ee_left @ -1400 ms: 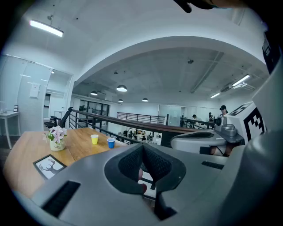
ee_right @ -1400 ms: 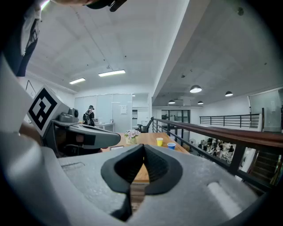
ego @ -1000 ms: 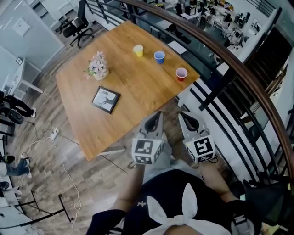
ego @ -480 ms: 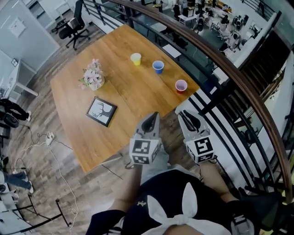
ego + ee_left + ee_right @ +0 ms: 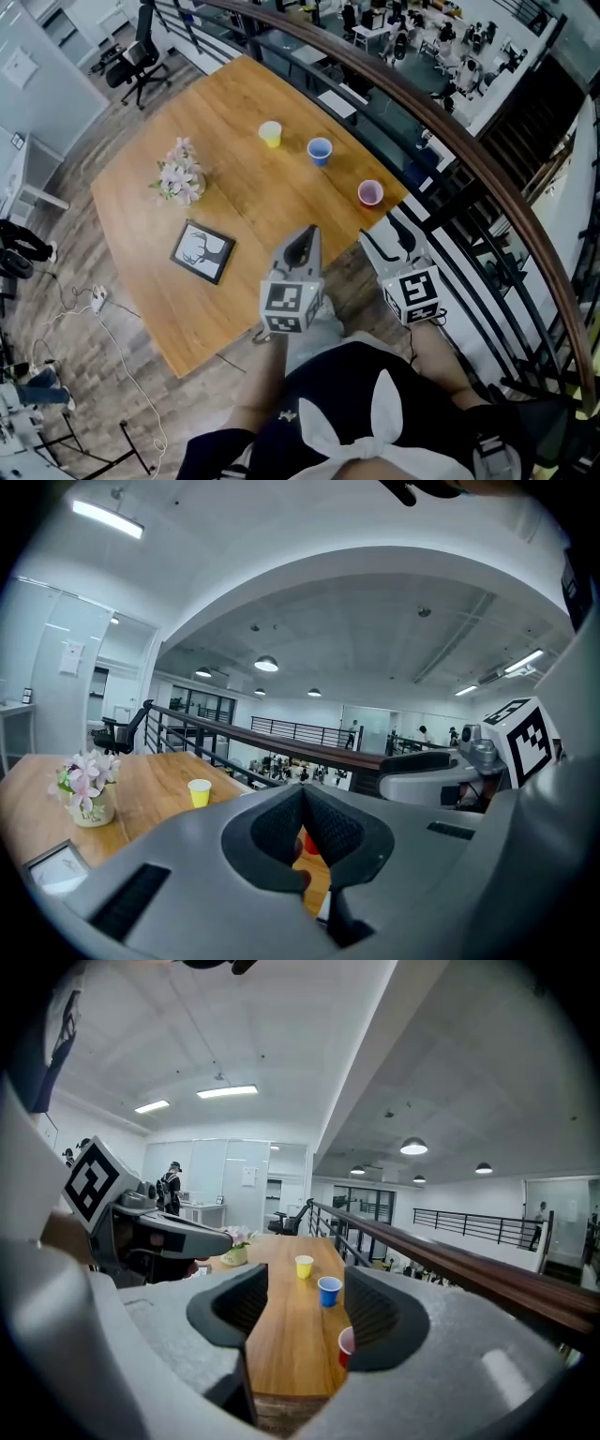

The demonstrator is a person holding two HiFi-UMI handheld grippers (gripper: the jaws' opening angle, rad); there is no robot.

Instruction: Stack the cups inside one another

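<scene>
Risk, tipping: the cups look light and empty, so a finger catching a rim instead of straddling the wall would likely knock one over.
Risk, drop-off: the red cup (image 5: pixel 370 193) stands nearer the edge of the surface (image 5: pixel 234 187) than the blue cup (image 5: pixel 320 150); a sideways push could send it off.
Cups: three, upright, mouths up, none nested; the yellow cup (image 5: pixel 270 134) is just beyond the blue cup.
Left gripper (image 5: pixel 307 236): fingers pressed together, holding nothing; well short of the blue cup.
Right gripper (image 5: pixel 392 236): fingers opening, nothing between them; well short of the blue cup.
</scene>
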